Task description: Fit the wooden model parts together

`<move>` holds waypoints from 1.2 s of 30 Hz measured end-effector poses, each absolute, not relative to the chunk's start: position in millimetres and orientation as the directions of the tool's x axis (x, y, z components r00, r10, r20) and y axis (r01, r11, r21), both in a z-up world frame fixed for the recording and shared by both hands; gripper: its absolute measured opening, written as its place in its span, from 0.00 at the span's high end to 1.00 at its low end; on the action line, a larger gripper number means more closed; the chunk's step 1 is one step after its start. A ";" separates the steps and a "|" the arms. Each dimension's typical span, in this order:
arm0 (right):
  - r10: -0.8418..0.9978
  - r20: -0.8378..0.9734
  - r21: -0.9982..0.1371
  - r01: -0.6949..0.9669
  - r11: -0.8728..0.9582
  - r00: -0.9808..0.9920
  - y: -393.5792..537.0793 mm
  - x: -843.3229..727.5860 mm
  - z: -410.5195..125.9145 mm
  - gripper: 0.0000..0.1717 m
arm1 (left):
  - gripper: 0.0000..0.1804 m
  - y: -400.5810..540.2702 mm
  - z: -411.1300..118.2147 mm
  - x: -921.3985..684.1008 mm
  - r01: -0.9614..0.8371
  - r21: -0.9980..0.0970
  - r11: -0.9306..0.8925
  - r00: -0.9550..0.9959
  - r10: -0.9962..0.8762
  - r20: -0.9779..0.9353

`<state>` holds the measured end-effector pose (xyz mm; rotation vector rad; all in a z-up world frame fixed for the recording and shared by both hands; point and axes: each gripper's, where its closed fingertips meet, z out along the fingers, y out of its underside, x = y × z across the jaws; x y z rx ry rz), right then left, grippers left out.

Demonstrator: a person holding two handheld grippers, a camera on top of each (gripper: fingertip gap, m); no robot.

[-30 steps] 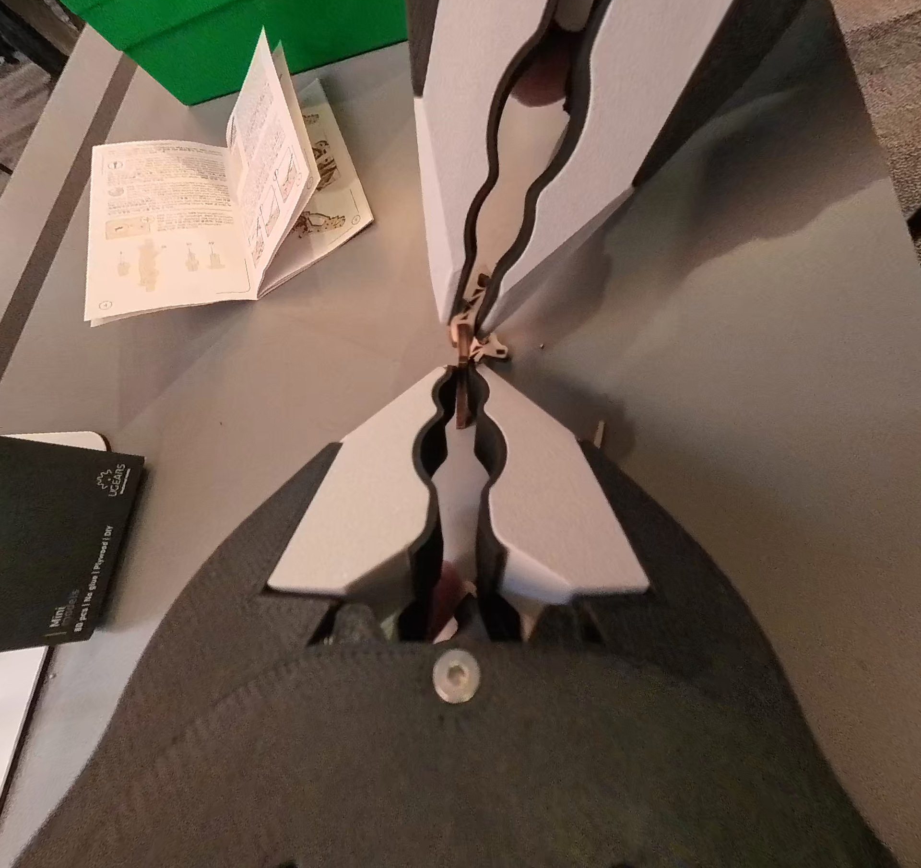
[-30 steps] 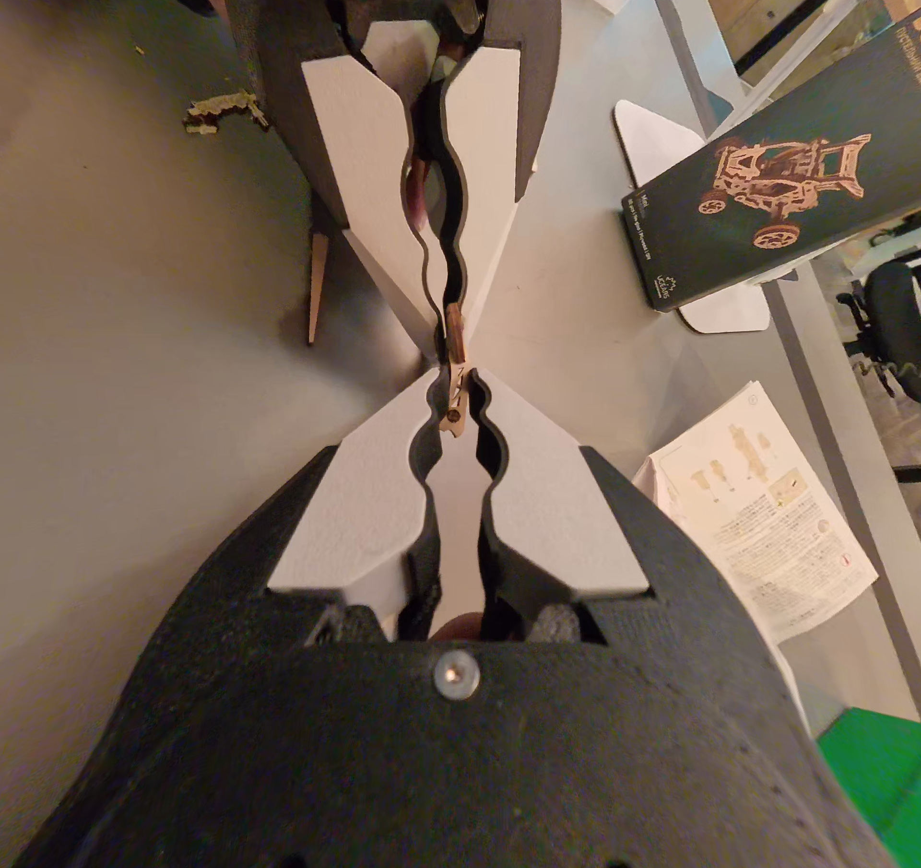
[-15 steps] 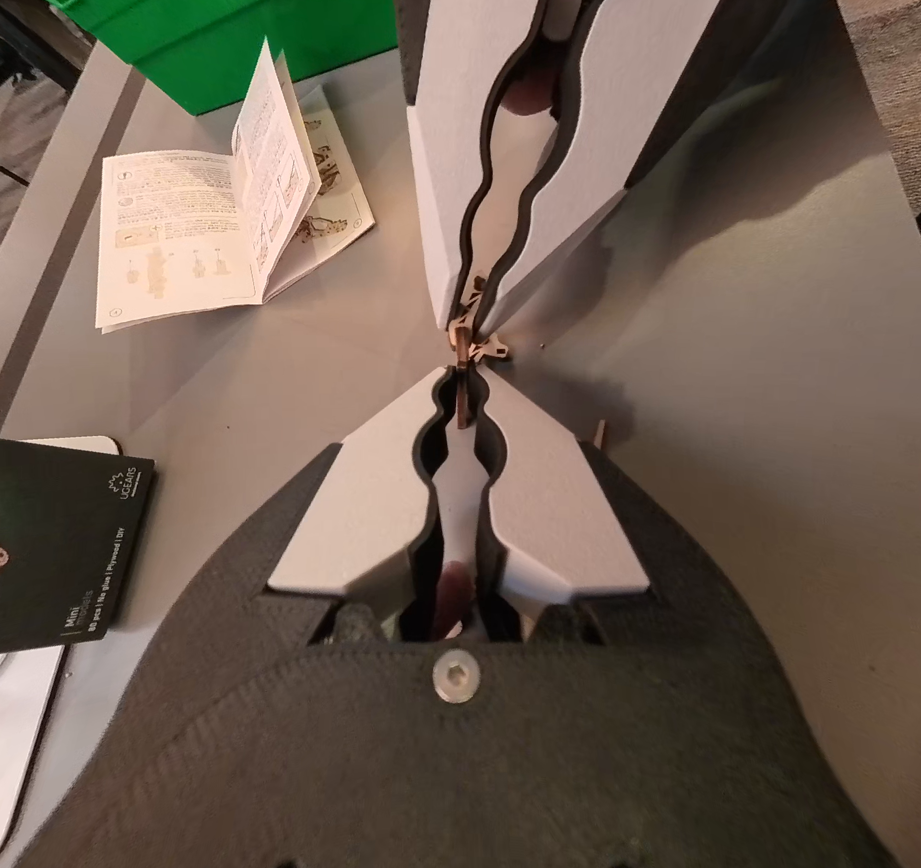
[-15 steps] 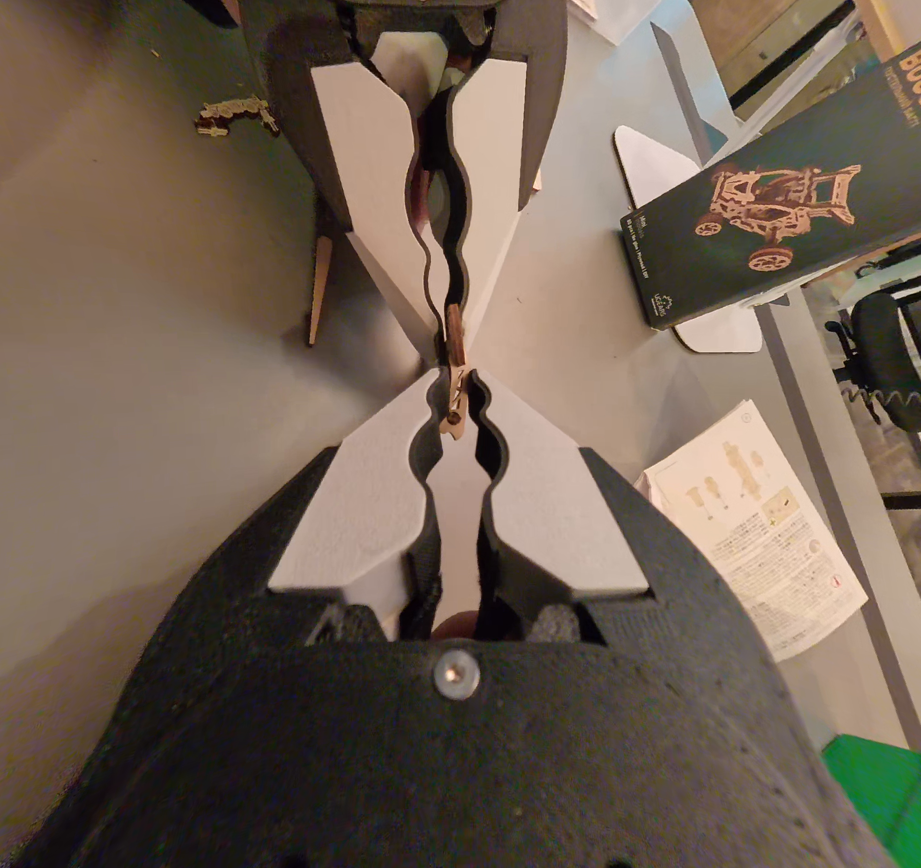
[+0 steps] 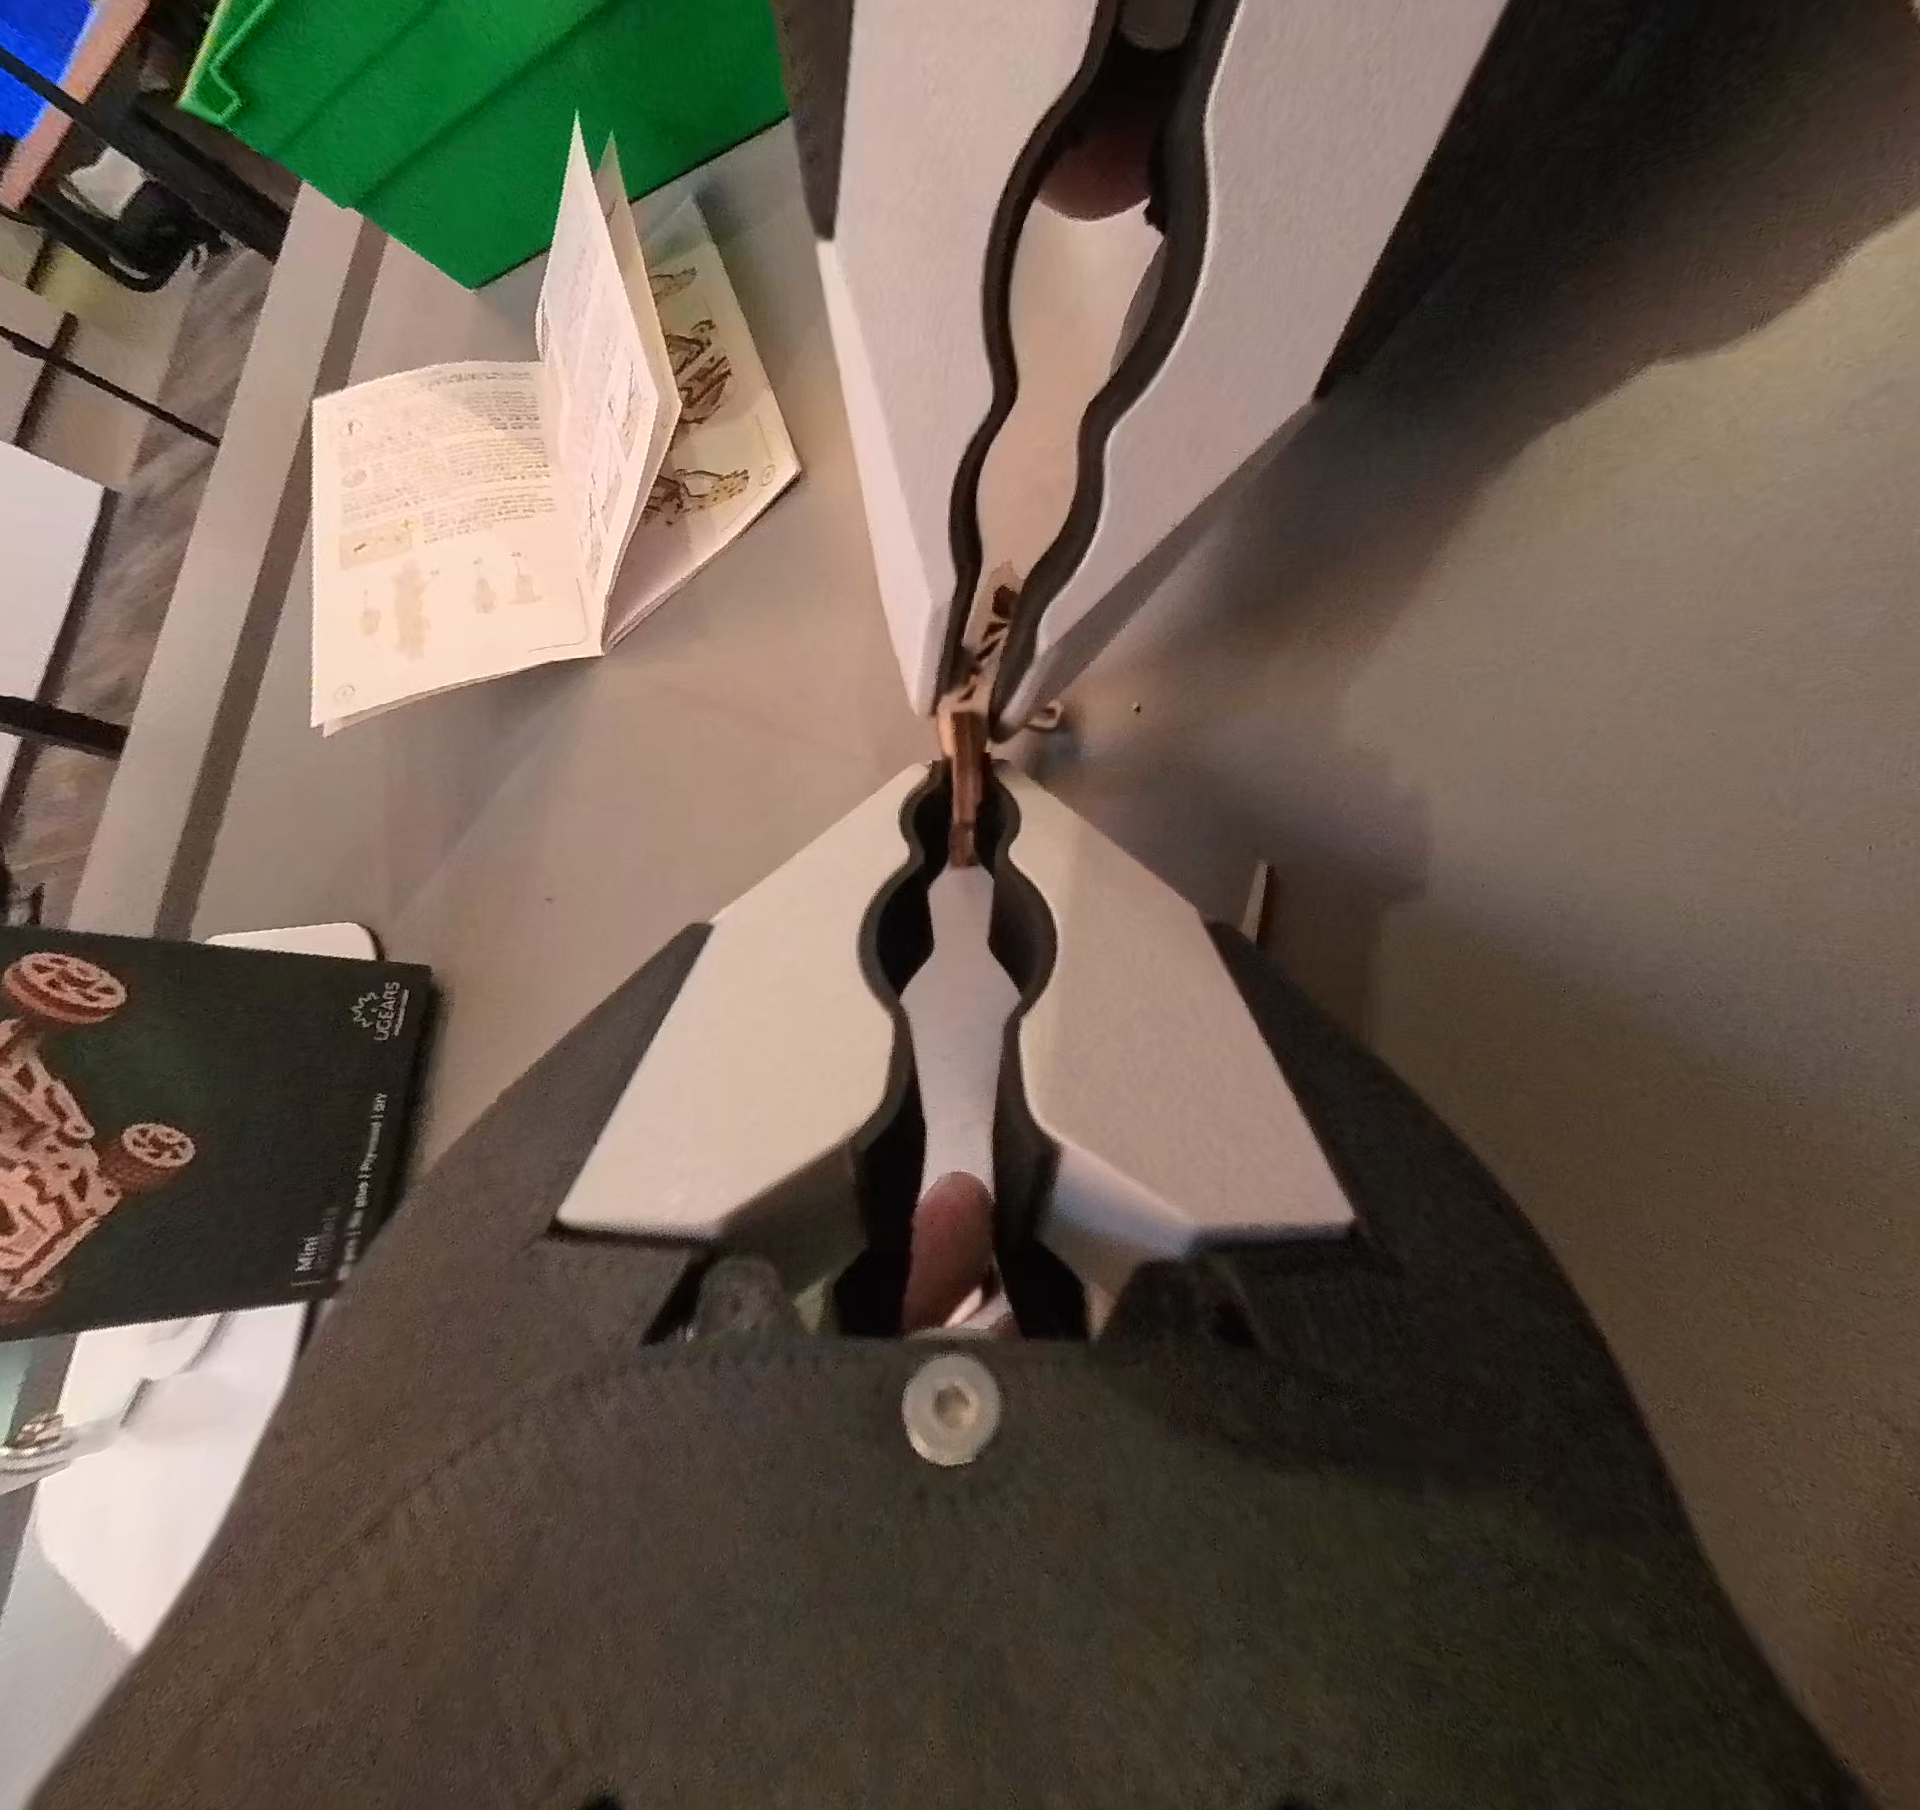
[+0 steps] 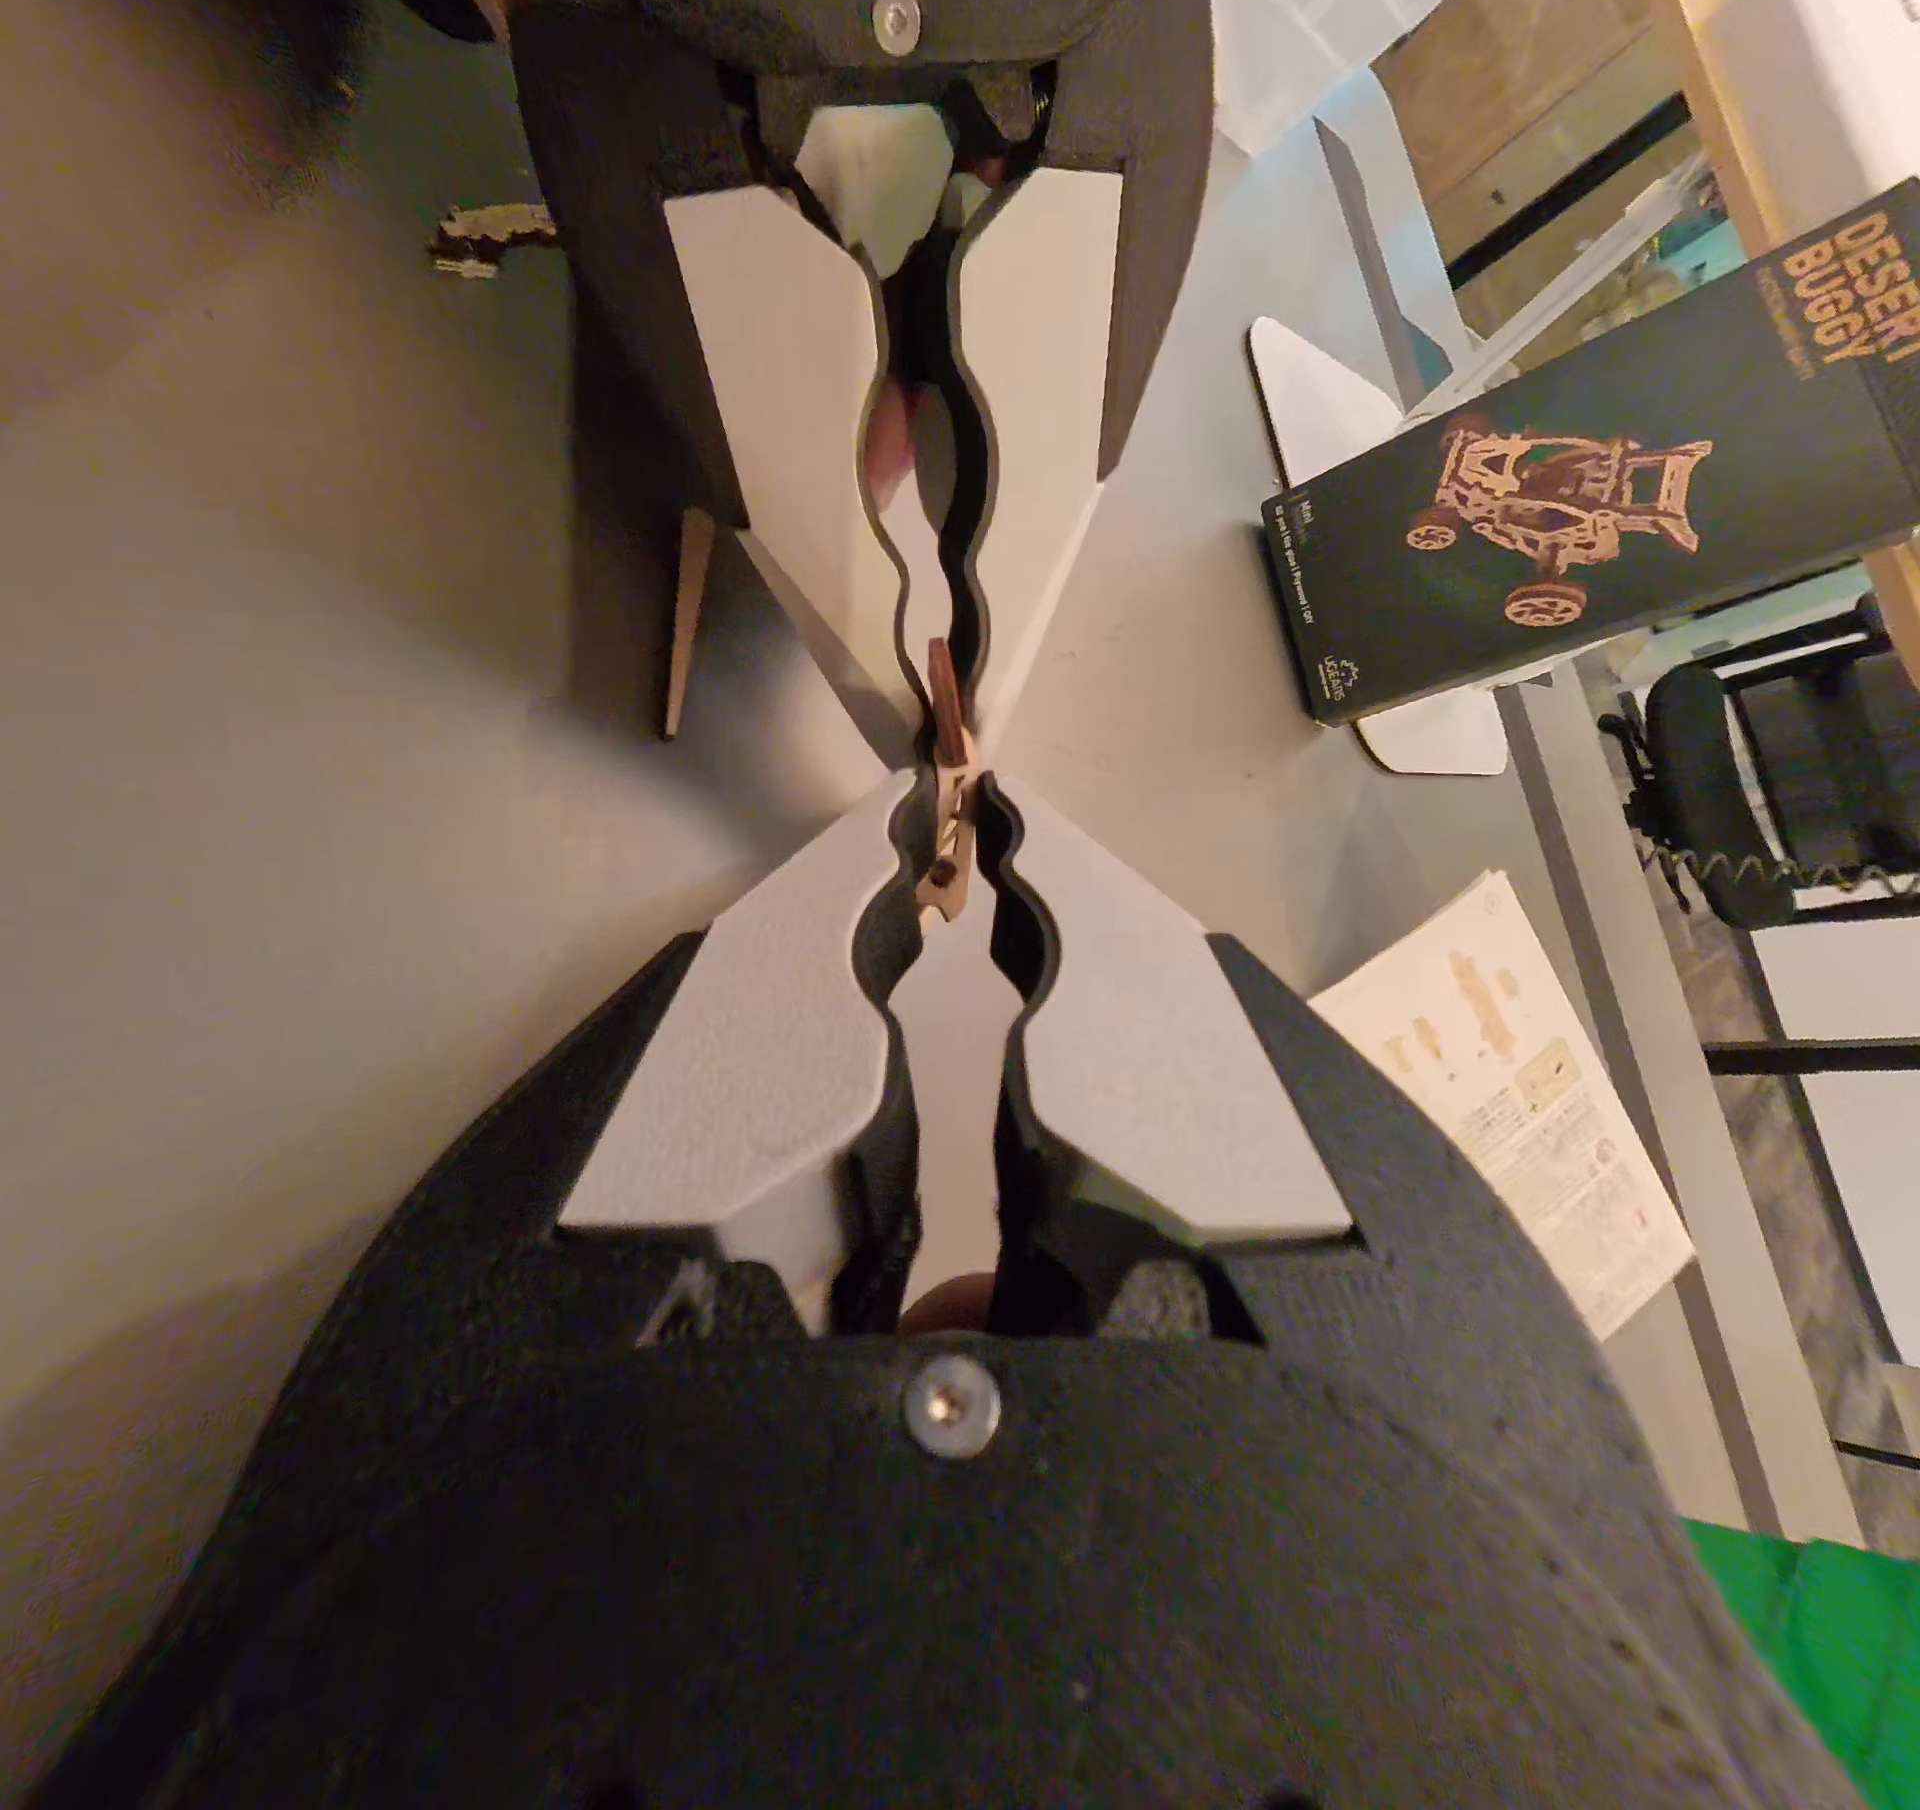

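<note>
Mating step in hand: left fingers (image 5: 961, 784) clamped on dark wooden strip (image 5: 964, 804), right fingers (image 6: 951, 804) on pale fretted part (image 6: 951, 851). Next, probably firm straight push needed, tips aligned.

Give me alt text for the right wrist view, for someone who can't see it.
Two claws meet tip to tip above a grey table: the right claw, at the bottom, pinches a pale wooden part, and the left claw, reaching down from the top, pinches a darker wooden part that touches it. To the right lie a dark model box and an instruction sheet.
</note>
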<state>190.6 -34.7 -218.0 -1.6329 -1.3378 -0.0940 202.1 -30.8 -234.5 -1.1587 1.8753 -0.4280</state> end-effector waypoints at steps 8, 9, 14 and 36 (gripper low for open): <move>0.693 0.599 -0.604 0.794 0.062 0.402 -32.6 194.7 -218.4 0.98 | 0.96 -28.8 -234.5 203.3 -0.576 -0.657 0.486 -0.197 -0.863 -0.466; 0.688 0.605 -0.600 0.797 0.062 0.402 -32.0 194.1 -218.2 0.98 | 0.96 -27.4 -234.0 201.9 -0.569 -0.665 0.483 -0.179 -0.863 -0.473; 0.685 0.588 -0.623 0.781 0.043 0.431 -33.3 192.4 -220.1 0.98 | 0.98 -35.3 -223.5 192.6 -0.527 -0.715 0.458 -0.148 -0.879 -0.453; 0.662 0.634 -0.566 0.823 0.045 0.400 -28.9 192.2 -219.5 0.98 | 0.99 -31.5 -223.9 196.7 -0.530 -0.712 0.461 -0.113 -0.870 -0.480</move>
